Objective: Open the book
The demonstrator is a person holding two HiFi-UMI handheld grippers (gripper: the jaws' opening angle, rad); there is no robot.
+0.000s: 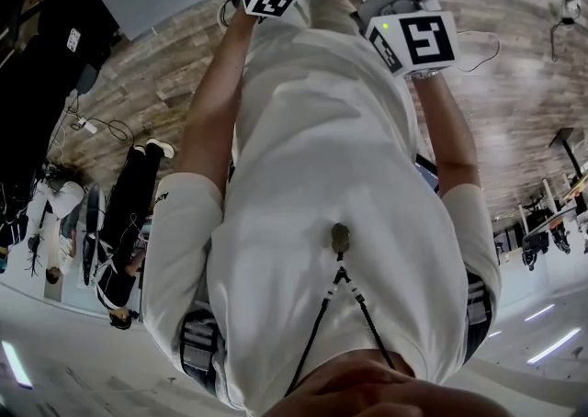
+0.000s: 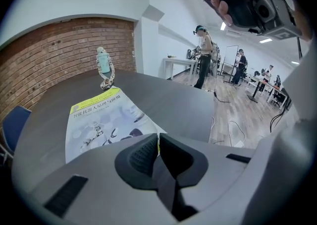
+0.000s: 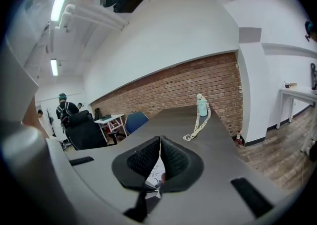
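Left gripper [image 2: 158,144] jaws pressed together on thin edge of book [image 2: 104,120]; book lies flat, cover up, on gray table [image 2: 188,105]. Right gripper [image 3: 160,157] jaws also pinch thin printed edge of book. Small bottle [image 2: 104,65] with strap [image 3: 197,127] stands past book, near brick wall [image 2: 54,60]

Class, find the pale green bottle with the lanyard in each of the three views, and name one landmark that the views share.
Head view: not in it.
Left gripper view: the bottle is upper left, upright at the table's far end, before the brick wall.
Right gripper view: the bottle is right of centre, before the same wall.
Shared landmark: the brick wall, in both gripper views.
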